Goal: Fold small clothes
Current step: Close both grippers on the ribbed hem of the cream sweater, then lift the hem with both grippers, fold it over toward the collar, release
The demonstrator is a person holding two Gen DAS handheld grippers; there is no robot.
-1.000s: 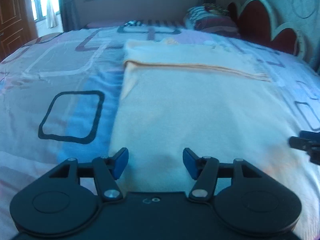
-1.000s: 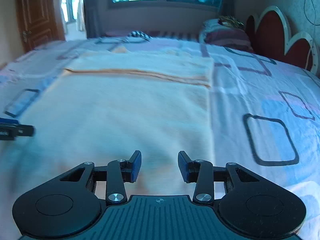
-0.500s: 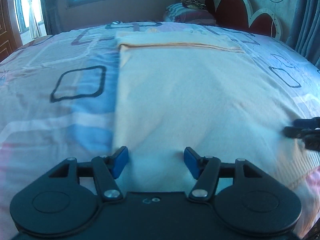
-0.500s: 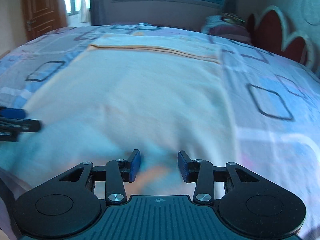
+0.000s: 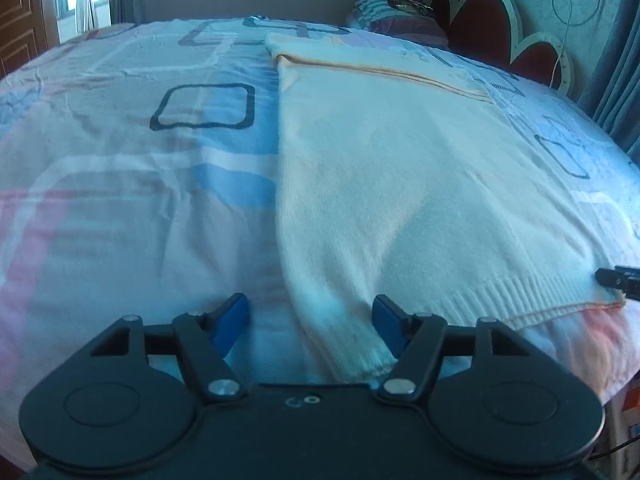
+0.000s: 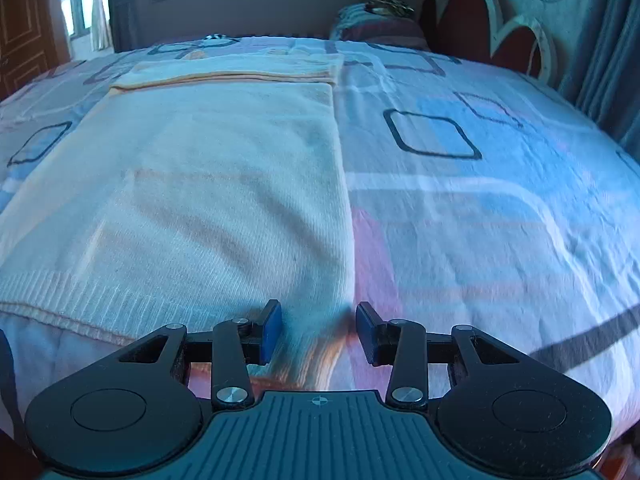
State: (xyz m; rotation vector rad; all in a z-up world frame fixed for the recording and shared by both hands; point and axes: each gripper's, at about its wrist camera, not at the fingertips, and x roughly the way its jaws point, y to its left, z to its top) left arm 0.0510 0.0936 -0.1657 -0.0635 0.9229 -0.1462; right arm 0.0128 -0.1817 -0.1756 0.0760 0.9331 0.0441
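A: Left claw [image 5: 310, 322] first, in its own view. Its jaws stand wide, and the near left corner of the cream sweater [image 5: 400, 168] lies between them, but the blue pads do not press on it. Nothing is held there, I think.

B: Where is the sweater itself?

A: It lies flat on the bed [image 5: 120, 168], near the front edge, with its ribbed hem [image 5: 520, 292] toward us. The far part is already folded over once. The risk, in my judgement: only the corner is inside the jaws, and it sits closer to the pad on the right side of the picture. If the claw closes here, it may catch one layer only, or take the bed sheet together with the knit.

B: And the small dark thing at the right border?

A: That is the tip of the right claw [image 5: 618, 278], just beside the other hem corner.

B: Now the right wrist view.

A: Right claw [image 6: 318, 330] is narrower, but a gap shows on both sides of the cloth, so it grips nothing. The right edge of the sweater [image 6: 200, 184] runs down between the pads, partly over the sheet [image 6: 480, 220].

B: So what could go wrong?

A: The two claws may close unevenly, so one corner rises and the other slips out. Then the fold will be crooked. Also the soft knit stretches, so a hard pull could drag the already folded far part out of place.
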